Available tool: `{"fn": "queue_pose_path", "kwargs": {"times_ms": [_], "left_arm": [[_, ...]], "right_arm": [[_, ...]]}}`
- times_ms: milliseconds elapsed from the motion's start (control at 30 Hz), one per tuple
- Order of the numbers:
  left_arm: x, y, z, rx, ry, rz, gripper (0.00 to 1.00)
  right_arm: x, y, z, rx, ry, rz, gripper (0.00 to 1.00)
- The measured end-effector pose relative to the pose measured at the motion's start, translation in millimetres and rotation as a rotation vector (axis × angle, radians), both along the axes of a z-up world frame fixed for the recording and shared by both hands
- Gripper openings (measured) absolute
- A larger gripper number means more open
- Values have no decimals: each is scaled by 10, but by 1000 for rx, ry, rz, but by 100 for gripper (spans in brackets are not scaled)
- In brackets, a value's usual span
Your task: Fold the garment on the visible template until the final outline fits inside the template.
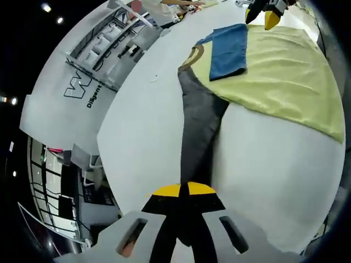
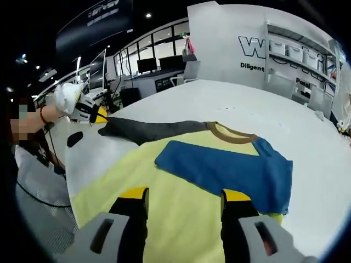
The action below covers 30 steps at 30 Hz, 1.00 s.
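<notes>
A yellow-green shirt [image 1: 279, 71] [image 2: 181, 203] lies flat on the white table [image 1: 142, 126]. Its blue sleeve [image 1: 229, 49] [image 2: 230, 172] is folded in across the chest, below the brown collar [image 1: 196, 55] [image 2: 233, 134]. The grey sleeve [image 1: 198, 109] [image 2: 153, 130] stretches out straight from the shoulder. My left gripper [image 1: 185, 190] [image 2: 101, 116], in a gloved hand [image 2: 68, 98], is shut on the grey sleeve's cuff end. My right gripper [image 2: 185, 194] [image 1: 262, 16] hovers open over the shirt's body, nothing between its jaws.
The table edge [image 2: 60, 181] runs close behind the left gripper. A white wall with lettering and shelves [image 1: 109, 44] [image 2: 290, 49] stands past the table's far side. Desks with monitors [image 2: 153, 66] sit further back.
</notes>
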<state>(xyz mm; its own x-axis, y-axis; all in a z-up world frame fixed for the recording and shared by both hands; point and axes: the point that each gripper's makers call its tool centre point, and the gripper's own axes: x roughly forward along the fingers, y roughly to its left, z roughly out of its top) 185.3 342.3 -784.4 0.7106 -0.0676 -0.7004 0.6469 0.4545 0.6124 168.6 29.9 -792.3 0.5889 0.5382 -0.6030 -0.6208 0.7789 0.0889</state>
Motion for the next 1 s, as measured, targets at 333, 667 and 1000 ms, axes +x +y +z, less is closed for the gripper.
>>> {"fn": "queue_pose_path", "kwargs": {"times_ms": [333, 667, 1000], "left_arm": [[-144, -79, -71, -38, 4, 71, 3], [-330, -229, -175, -70, 34, 91, 3], [-471, -401, -355, -108, 89, 113, 3]], "right_arm": [[-51, 74, 6, 11, 9, 28, 50], [-77, 104, 5, 23, 16, 40, 50], [-126, 105, -22, 29, 29, 44, 51]]}}
